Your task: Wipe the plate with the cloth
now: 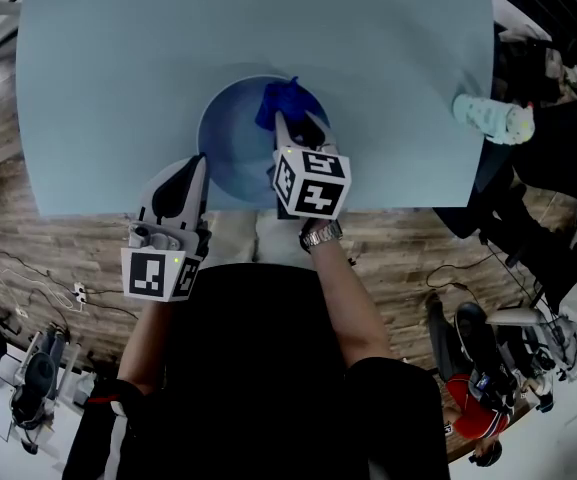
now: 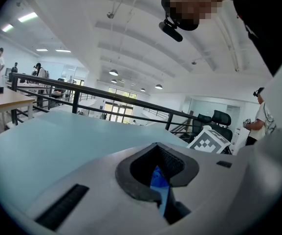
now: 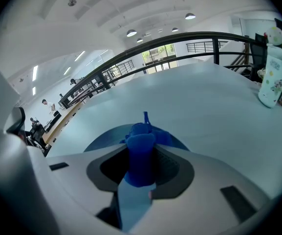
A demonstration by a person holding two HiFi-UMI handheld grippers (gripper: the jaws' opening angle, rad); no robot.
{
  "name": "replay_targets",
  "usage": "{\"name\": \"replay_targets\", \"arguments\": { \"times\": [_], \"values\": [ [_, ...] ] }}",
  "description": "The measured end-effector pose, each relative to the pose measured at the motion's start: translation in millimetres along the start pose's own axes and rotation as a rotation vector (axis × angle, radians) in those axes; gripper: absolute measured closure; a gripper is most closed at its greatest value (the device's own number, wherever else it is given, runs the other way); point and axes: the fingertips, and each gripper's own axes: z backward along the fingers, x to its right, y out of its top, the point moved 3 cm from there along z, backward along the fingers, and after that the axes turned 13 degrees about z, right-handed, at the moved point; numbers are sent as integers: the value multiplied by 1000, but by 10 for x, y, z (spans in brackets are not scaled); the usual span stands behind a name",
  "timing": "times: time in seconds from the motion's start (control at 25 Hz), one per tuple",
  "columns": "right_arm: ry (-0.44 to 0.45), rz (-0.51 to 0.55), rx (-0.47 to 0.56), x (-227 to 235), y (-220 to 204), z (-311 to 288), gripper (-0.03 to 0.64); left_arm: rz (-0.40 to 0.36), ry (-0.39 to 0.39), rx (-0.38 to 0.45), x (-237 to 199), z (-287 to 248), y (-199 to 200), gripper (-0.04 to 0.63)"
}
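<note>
- A wristwatch (image 1: 320, 234) sits on the person's right wrist, over the wooden floor (image 1: 48, 238) just short of the worktop's near edge.
- The left gripper (image 1: 200, 160) reaches in over the near edge of the light blue worktop (image 1: 118, 68). Its jaws are closed on the near-left rim of the blue plate (image 1: 233, 138), and in the left gripper view a thin blue edge shows pinched between them (image 2: 158, 180).
- The plate lies flat near the worktop's near edge, at about its middle.
- The right gripper (image 1: 293, 123) hangs over the plate's right half, its jaws clamped on a bunched dark blue cloth (image 1: 280, 100).
- In the right gripper view the cloth (image 3: 141, 151) fills the gap between the jaws, with the plate (image 3: 101, 138) just beyond it.
- A white printed pouch (image 1: 493, 118) rests at the worktop's right edge, well apart from the plate.
</note>
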Motion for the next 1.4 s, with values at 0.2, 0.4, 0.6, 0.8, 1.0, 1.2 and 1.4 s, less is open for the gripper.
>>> {"name": "replay_targets", "arguments": {
  "times": [0.2,0.4,0.6,0.8,1.0,1.2,1.4],
  "values": [
    [34,23,25,-129,11,25,499,0,-1,8,-9,19,-53,595],
    [92,62,17,-414,-9,22,499,5,-1,20,10,81,-25,595],
    [156,105,-2,-769,-91,-54,499,11,9,30,-79,170,-24,595],
    [192,138,-25,-965,-135,-153,499,12,30,30,-149,223,-22,595],
    [220,151,-36,-1065,-129,-200,499,11,54,25,-173,266,-15,595],
    [222,155,-48,-1059,-128,-242,499,15,69,29,-190,289,-2,595],
    [212,149,-58,-1024,-133,-266,499,17,67,28,-191,280,1,595]
  ]
}}
